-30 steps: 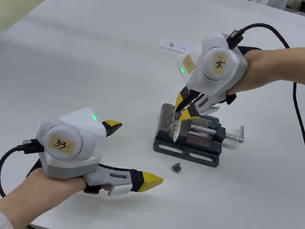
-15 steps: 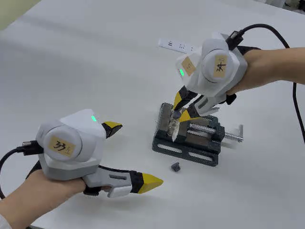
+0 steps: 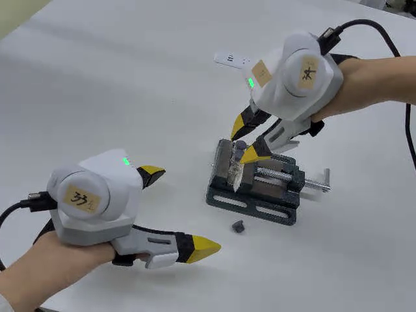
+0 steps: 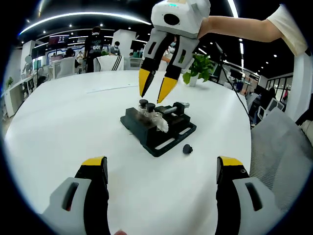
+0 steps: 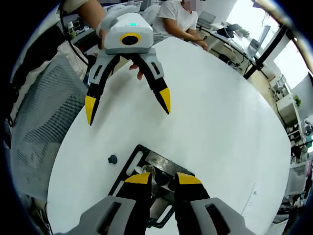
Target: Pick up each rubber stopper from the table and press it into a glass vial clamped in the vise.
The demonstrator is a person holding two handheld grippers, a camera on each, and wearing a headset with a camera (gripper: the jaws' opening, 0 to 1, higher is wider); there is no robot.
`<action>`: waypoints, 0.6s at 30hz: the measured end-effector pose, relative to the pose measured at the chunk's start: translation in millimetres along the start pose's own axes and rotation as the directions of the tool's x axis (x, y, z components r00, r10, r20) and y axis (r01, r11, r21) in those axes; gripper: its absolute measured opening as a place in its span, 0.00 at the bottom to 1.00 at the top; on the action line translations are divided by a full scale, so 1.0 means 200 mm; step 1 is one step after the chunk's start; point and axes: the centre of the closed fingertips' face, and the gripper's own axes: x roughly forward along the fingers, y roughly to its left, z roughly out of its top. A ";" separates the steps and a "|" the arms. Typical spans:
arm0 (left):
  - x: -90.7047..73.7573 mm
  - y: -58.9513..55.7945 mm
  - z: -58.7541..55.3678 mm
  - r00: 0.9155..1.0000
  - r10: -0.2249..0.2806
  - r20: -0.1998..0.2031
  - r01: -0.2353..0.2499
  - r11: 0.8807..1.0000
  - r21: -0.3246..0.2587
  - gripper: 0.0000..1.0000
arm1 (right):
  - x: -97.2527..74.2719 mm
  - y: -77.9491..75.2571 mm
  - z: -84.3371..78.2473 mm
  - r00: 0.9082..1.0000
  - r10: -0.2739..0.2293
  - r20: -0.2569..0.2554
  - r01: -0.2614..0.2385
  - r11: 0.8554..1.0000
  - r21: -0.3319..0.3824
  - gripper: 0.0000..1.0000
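Note:
A black vise [image 3: 260, 190] clamps glass vials [image 3: 234, 173] in mid-table, and a dark rubber stopper [image 3: 240, 145] sits in the top of one. My right gripper [image 3: 243, 139] hovers just above that vial, open and empty. In the right gripper view its yellow jaws [image 5: 164, 180] stand apart over the stoppered vial [image 5: 161, 179]. A loose stopper [image 3: 238, 227] lies on the table in front of the vise. My left gripper [image 3: 179, 209] hangs open and empty at the lower left. From it I see the vise [image 4: 157, 126], two stoppered vials [image 4: 146, 105] and the loose stopper [image 4: 187, 148].
A white flat strip [image 3: 234, 62] lies on the table behind the right gripper. The vise's screw handle [image 3: 318, 185] sticks out to the right. A black cable [image 3: 383, 39] trails from the right gripper. The white table [image 3: 97, 84] is bare to the left.
My right gripper has opened and lifted up and back from the vial, leaving the stopper in its top. The left gripper has stayed in place.

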 end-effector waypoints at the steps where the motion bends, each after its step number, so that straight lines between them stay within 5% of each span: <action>1: 0.00 0.00 0.00 1.000 0.000 0.001 0.000 1.000 0.000 0.91 | 0.00 0.00 0.00 1.000 0.002 0.002 -0.002 1.000 0.006 0.12; 18: -0.01 0.01 -0.03 1.000 0.007 -0.008 -0.007 1.000 -0.009 0.91 | 0.04 0.00 -0.07 0.999 0.025 -0.029 -0.022 0.997 0.079 0.00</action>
